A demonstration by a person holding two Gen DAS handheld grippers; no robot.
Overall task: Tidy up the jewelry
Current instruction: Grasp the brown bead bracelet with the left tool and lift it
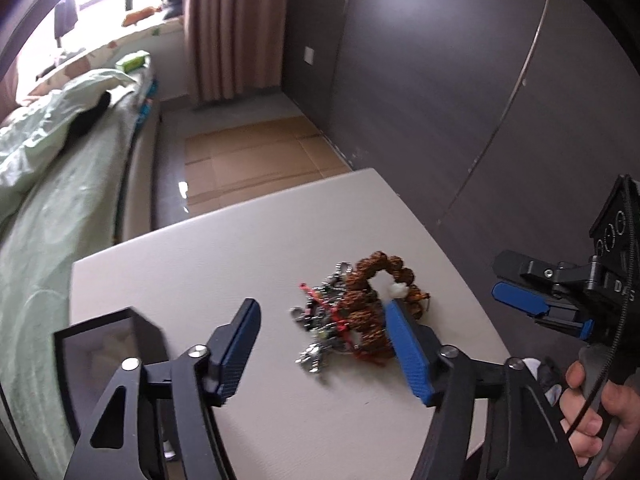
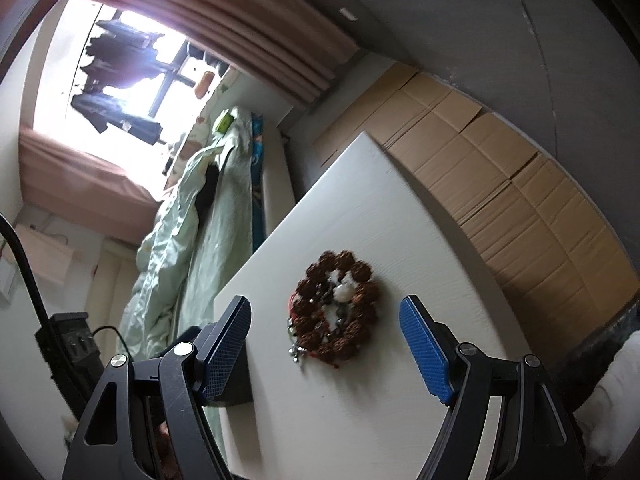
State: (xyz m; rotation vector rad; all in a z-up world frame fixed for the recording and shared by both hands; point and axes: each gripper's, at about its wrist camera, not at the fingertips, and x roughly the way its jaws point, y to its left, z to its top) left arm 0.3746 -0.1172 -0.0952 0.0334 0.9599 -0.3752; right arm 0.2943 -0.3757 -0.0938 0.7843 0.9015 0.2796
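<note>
On the white table [image 1: 192,264] lies a tangled jewelry pile: a brown bead bracelet [image 1: 366,280] with a white bead, and silver chains with red string [image 1: 320,322]. My left gripper [image 1: 323,306] is open just above the pile, which sits between its fingers. The right blue pad [image 1: 408,344] stands at the bracelet's edge. My right gripper [image 1: 500,280] is open at the table's right side, held by a hand [image 1: 600,404]. In the right wrist view the bracelet [image 2: 336,308] forms a ring ahead of that open gripper [image 2: 326,304], with silver pieces [image 2: 296,350] at its near left.
A black open box [image 1: 108,344] stands on the table's near left corner, behind my left finger. A bed with a pale green quilt [image 1: 60,208] runs along the left. Flattened cardboard [image 1: 256,156] covers the floor beyond the table. A dark wardrobe [image 1: 440,80] stands at the right.
</note>
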